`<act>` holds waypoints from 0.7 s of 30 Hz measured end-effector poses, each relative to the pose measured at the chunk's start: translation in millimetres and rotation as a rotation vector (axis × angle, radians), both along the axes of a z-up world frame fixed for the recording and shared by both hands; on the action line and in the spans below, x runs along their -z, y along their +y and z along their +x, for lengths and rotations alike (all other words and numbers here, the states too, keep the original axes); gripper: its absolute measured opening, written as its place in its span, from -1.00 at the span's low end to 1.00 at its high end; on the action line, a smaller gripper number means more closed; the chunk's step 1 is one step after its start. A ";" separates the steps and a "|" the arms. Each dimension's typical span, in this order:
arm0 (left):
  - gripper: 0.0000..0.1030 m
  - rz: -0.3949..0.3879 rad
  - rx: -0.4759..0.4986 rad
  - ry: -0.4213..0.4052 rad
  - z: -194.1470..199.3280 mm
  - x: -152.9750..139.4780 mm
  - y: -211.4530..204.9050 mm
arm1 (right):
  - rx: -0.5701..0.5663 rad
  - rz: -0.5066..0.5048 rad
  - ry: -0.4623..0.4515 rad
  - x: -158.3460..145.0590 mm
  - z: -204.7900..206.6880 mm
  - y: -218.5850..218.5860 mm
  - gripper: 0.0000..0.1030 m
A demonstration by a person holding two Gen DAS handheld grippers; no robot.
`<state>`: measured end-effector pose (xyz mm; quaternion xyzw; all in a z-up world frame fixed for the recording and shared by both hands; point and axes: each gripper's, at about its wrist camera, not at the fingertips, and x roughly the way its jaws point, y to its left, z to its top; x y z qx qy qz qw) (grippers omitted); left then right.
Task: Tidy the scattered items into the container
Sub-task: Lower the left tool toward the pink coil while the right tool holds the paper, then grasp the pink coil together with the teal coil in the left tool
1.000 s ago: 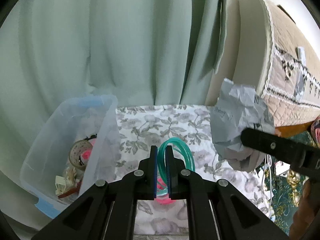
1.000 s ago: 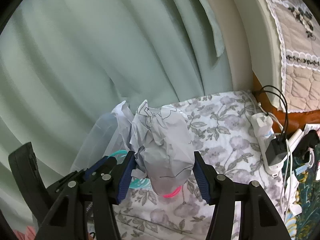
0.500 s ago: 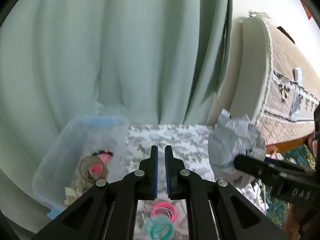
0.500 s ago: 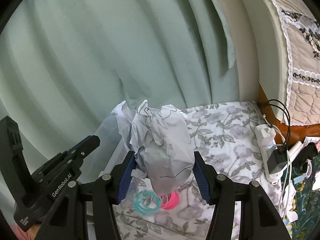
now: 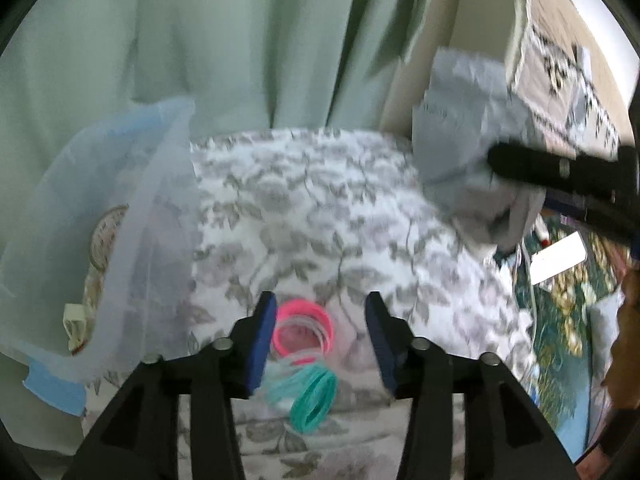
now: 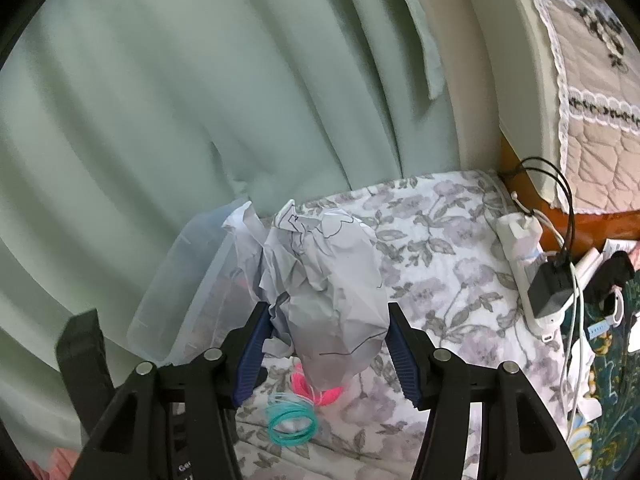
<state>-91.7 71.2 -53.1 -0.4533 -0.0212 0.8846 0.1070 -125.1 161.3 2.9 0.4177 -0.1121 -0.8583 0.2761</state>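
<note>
While its blue pads stand wide apart around nothing, the left tool [image 5: 320,334] hovers over the pink spring coil [image 5: 303,330] and teal spring coil [image 5: 310,394] lying on the floral-cloth desk [image 5: 320,208]. The right tool [image 6: 327,350] clamps a crumpled paper ball [image 6: 332,300], held above the desk beside the clear plastic container [image 5: 120,208].

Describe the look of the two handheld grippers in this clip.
Both match: the left gripper and right gripper have matte black angular plastic linkages with round silver pivot screws. The fingers carry ribbed dark-blue pads. No cables show on them.
</note>
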 end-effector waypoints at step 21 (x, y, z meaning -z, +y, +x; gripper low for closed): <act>0.06 -0.168 0.072 -0.176 2.5 80.0 4.7 | 0.002 0.006 -0.089 36.5 -11.3 0.7 0.18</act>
